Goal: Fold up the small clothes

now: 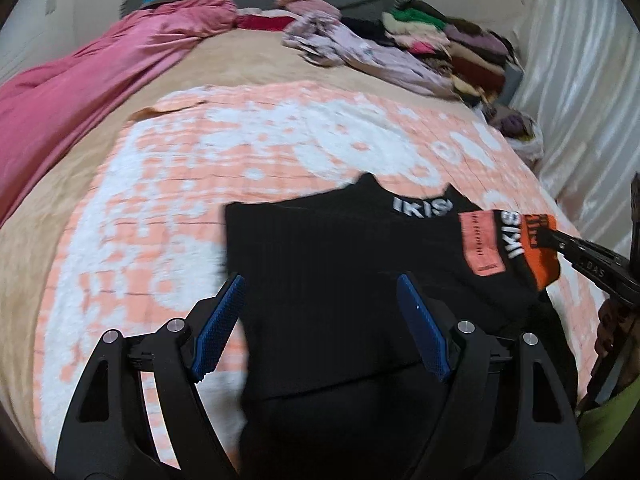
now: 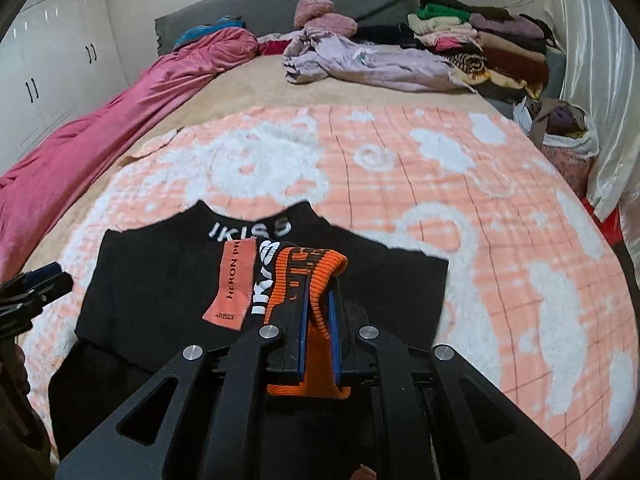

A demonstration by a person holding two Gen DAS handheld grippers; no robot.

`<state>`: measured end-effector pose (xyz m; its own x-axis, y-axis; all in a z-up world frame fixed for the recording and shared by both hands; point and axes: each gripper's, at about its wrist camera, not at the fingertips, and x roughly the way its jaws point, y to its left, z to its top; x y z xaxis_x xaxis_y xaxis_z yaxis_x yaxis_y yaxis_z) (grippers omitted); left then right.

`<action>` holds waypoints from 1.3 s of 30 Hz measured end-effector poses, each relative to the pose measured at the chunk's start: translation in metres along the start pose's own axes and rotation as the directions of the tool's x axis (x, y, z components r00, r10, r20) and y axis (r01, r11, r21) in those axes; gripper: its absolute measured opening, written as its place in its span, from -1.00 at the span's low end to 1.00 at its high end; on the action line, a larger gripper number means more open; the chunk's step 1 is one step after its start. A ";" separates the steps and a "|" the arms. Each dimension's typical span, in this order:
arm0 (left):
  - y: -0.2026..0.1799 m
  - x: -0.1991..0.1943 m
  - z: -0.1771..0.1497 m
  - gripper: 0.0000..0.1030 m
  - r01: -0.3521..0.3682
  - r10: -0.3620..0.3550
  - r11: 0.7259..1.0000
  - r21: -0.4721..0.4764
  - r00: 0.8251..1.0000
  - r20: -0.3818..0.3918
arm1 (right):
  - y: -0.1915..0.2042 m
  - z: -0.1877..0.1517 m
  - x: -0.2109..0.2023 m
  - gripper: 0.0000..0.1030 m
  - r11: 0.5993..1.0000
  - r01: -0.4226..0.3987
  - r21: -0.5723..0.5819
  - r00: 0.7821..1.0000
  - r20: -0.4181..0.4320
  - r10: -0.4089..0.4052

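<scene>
A black ribbed garment (image 1: 320,264) with white "IKISS" lettering lies on the orange-and-white blanket (image 1: 240,152); it also shows in the right wrist view (image 2: 160,288). Its sleeve end has an orange knit cuff (image 2: 316,280) and a salmon "HERON" label (image 2: 232,284). My right gripper (image 2: 320,308) is shut on the orange cuff and holds the sleeve folded over the garment's body. It appears at the right in the left wrist view (image 1: 554,238). My left gripper (image 1: 320,300) is open and empty, its blue pads (image 1: 220,324) above the garment's lower part.
A pink duvet (image 2: 100,132) runs along the bed's left side. A lilac garment (image 2: 360,60) and a stack of folded clothes (image 2: 480,44) lie at the far right by the grey headboard (image 2: 280,0). A bag of clothes (image 2: 568,132) sits by the curtain.
</scene>
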<state>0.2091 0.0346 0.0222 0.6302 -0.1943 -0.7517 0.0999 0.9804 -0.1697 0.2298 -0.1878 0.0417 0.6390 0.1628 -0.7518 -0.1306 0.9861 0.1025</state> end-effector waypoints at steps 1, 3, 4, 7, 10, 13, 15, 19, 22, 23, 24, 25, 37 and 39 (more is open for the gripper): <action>-0.007 0.006 0.001 0.36 0.009 -0.009 1.000 0.015 1.000 -0.010 | -0.001 -0.002 0.002 -0.85 1.000 0.003 0.002 1.000 -0.005 -0.003; -0.015 0.016 0.001 0.36 0.023 -0.022 0.999 0.036 1.000 -0.022 | -0.001 -0.007 0.006 -0.85 1.000 0.007 0.006 1.000 -0.014 -0.007; -0.019 0.023 0.000 0.36 0.027 -0.026 0.999 0.044 0.999 -0.032 | -0.002 -0.008 0.006 -0.85 1.000 0.009 0.009 1.000 -0.016 -0.009; -0.020 0.045 -0.005 0.36 0.025 -0.021 0.999 0.042 0.997 -0.076 | -0.006 -0.009 0.011 -0.84 1.000 0.015 0.021 0.999 -0.031 -0.015; -0.020 0.062 -0.014 0.36 -0.009 0.016 0.998 0.060 0.993 -0.113 | -0.009 -0.010 0.015 -0.84 1.000 0.026 0.013 0.999 -0.042 -0.026; -0.019 0.067 -0.019 0.39 -0.008 0.015 0.998 0.066 0.993 -0.115 | -0.013 -0.013 0.025 -0.85 0.999 0.053 0.009 0.996 -0.073 -0.052; -0.018 0.067 -0.019 0.41 0.000 0.007 0.998 0.064 0.994 -0.113 | -0.017 -0.017 0.033 -0.84 0.998 0.067 0.018 0.993 -0.094 -0.065; -0.015 0.067 -0.018 0.46 0.027 -0.021 0.999 0.048 0.993 -0.116 | -0.023 -0.028 0.051 -0.83 0.994 0.111 0.021 0.985 -0.131 -0.107; -0.015 0.067 -0.019 0.46 0.031 -0.024 0.998 0.055 0.993 -0.113 | -0.029 -0.031 0.050 -0.74 0.992 0.120 0.046 0.987 -0.118 -0.113; -0.015 0.064 -0.019 0.46 0.030 -0.024 0.998 0.052 0.994 -0.110 | -0.032 -0.032 0.047 -0.71 0.992 0.112 0.057 0.988 -0.113 -0.105; -0.013 0.057 -0.019 0.46 0.033 -0.030 0.999 0.036 0.995 -0.093 | -0.036 -0.032 0.043 -0.69 0.993 0.093 0.072 0.990 -0.109 -0.085; -0.011 0.050 -0.019 0.46 0.042 -0.040 0.999 0.022 0.997 -0.073 | -0.041 -0.033 0.036 -0.69 0.993 0.075 0.095 0.993 -0.095 -0.065; -0.013 0.027 -0.028 0.46 0.040 -0.040 0.999 0.001 0.998 -0.040 | 0.004 -0.048 -0.002 -0.47 0.997 -0.079 -0.010 0.997 -0.019 0.079; -0.014 0.031 -0.030 0.46 0.032 -0.031 0.999 0.012 0.998 -0.056 | 0.016 -0.050 0.006 -0.47 0.995 -0.091 -0.027 0.995 -0.044 0.090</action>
<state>0.2041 0.0139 -0.0178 0.5828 -0.2259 -0.7805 0.1292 0.9741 -0.1854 0.1938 -0.1730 0.0066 0.5907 0.2490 -0.7675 -0.2088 0.9660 0.1526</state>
